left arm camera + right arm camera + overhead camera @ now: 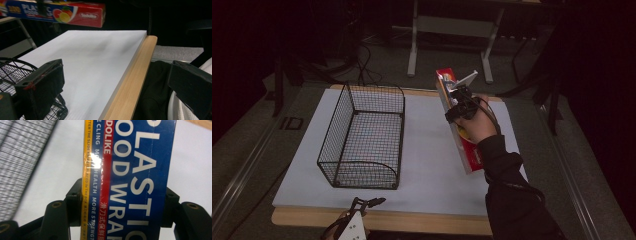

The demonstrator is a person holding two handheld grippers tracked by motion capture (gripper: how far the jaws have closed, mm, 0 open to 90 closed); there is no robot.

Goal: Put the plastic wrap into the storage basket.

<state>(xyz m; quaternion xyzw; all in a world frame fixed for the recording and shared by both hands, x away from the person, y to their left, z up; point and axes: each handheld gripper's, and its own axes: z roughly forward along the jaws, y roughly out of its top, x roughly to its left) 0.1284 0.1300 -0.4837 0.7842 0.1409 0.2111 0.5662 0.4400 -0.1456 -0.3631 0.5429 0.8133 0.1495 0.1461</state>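
A long box of plastic food wrap (470,152), blue and red with fruit pictures, hangs tilted above the right half of the white board (432,165). My right gripper (457,107) is shut on its middle. In the right gripper view both jaws press the box (135,170) from either side, right gripper (122,200). My left gripper (367,202) stands open at the table's near edge, with nothing between its jaws. The left gripper view shows the box (62,13) high at the upper left, far from the left gripper (116,72).
A black wire basket (337,125) stands on the left half of the board, its corner (15,70) close beside my left jaw. The table's wooden edge (135,75) borders the board. A metal frame (414,45) and cables lie on the floor beyond.
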